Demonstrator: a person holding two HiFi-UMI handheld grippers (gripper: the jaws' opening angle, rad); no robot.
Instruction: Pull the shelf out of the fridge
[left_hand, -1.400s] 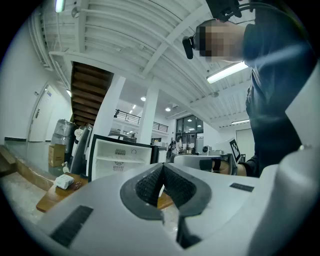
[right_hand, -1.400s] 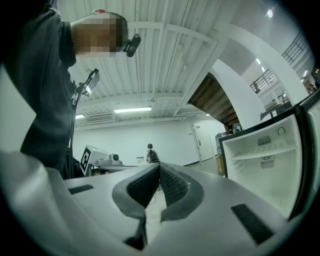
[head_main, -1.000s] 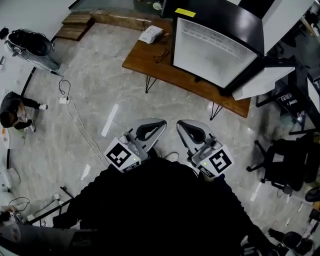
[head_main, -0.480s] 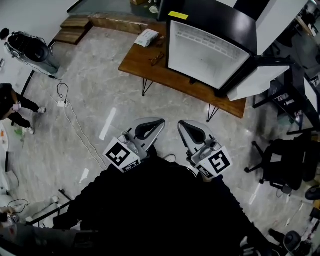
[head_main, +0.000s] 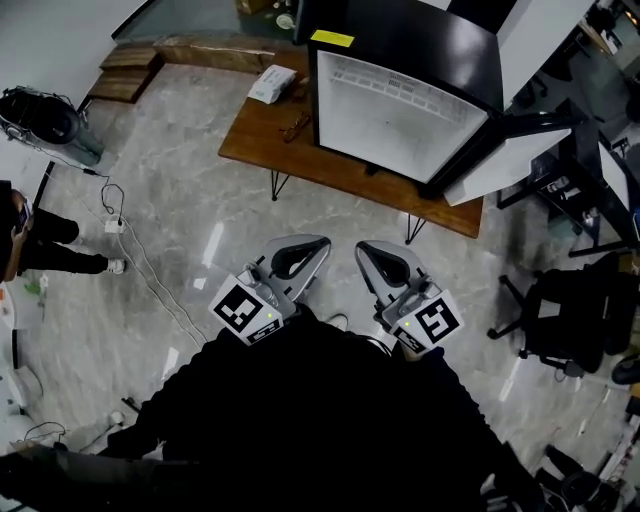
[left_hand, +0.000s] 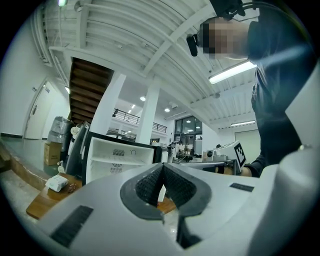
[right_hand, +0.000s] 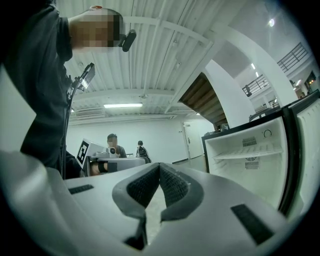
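A black fridge (head_main: 400, 100) stands on a wooden table (head_main: 262, 140), its door (head_main: 510, 160) swung open to the right and its white inside facing me. A white shelf (right_hand: 247, 154) runs across the inside in the right gripper view; the fridge (left_hand: 117, 161) also shows in the left gripper view. My left gripper (head_main: 324, 244) and right gripper (head_main: 362, 248) hover side by side over the floor, well short of the table. Both are shut with nothing between the pads (left_hand: 150, 182), (right_hand: 170, 185).
A white box (head_main: 272, 83) and a pair of glasses (head_main: 296, 125) lie on the table's left part. A black office chair (head_main: 560, 320) is at the right. A cable (head_main: 150, 265) trails over the marble floor, and a person (head_main: 40, 240) is at the left edge.
The fridge and table have shifted down and left in the head view and look larger as I move toward them. Both grippers keep their pose, still shut. The person at the left has moved.
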